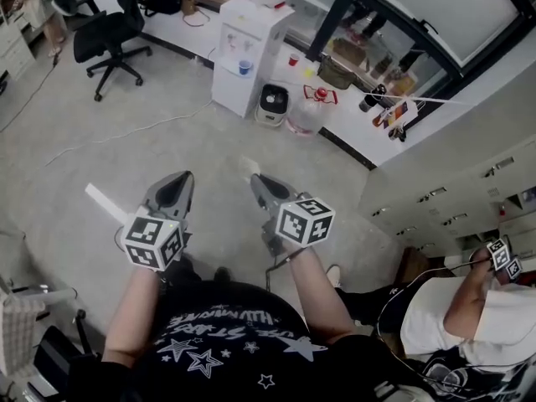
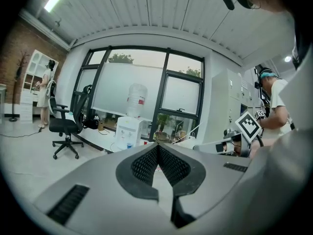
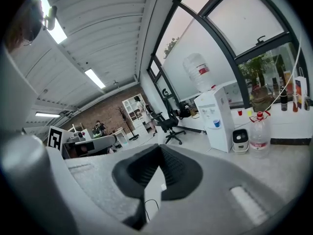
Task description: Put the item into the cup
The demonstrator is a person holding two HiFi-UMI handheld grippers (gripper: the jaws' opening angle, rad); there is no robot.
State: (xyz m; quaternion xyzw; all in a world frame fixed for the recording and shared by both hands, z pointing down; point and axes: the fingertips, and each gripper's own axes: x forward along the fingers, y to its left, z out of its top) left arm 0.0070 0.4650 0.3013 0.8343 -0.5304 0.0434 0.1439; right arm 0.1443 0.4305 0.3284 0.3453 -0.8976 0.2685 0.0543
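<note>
My left gripper (image 1: 177,182) and right gripper (image 1: 258,180) are held side by side in front of the person's body, above the grey floor. Both point forward and both are shut with nothing in them. In the left gripper view the jaws (image 2: 157,148) meet at their tips, with the right gripper's marker cube (image 2: 249,125) off to the right. The right gripper view shows its jaws (image 3: 159,148) closed too. No table or task item is in view. A small blue cup (image 1: 244,68) sits in the water dispenser's tray and a red cup (image 1: 293,59) stands on the window ledge.
A white water dispenser (image 1: 251,48) stands ahead, with a small white appliance (image 1: 273,103) and a water bottle (image 1: 306,111) beside it. A black office chair (image 1: 113,32) is at far left. Another person (image 1: 469,308) sits at lower right holding a gripper (image 1: 503,258).
</note>
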